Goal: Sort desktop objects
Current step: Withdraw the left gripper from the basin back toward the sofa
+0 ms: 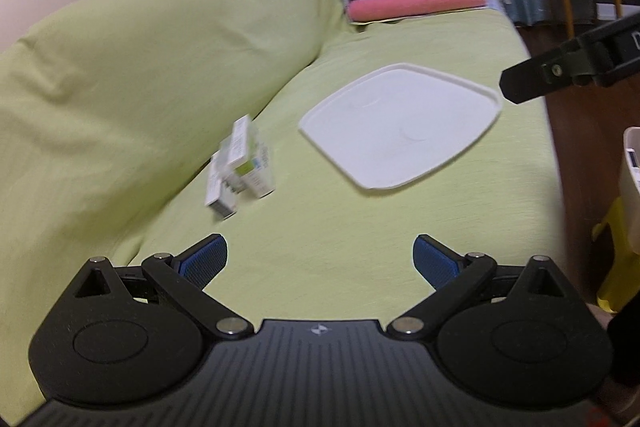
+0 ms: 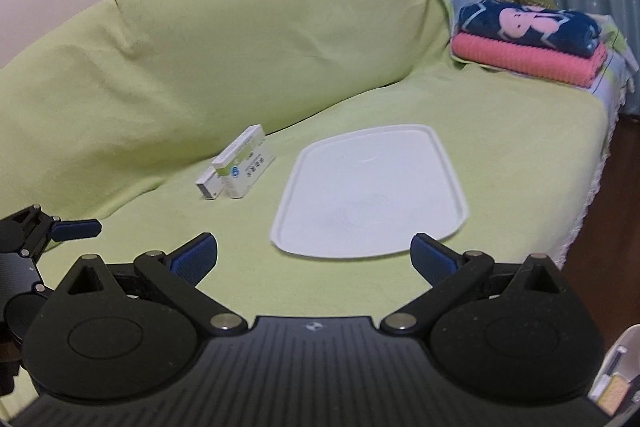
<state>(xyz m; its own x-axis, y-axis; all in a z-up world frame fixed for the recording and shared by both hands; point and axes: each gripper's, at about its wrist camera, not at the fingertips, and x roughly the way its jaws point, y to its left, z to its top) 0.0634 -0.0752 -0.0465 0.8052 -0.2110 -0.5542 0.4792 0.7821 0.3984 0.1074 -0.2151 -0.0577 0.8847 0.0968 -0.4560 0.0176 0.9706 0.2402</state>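
White boxes lay stacked beside a white tray on the green sofa cover; left gripper and right gripper hovered, jaws released.

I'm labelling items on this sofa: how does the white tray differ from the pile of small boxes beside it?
The white tray is one wide, flat, plain piece; the small boxes are several narrow cartons with green-and-white print. The tray lies flat on the green cover, while the boxes are heaped, one tilted on the others. The tray looks empty. Both rest on the seat, apart, untouched by either hand-held gripper.
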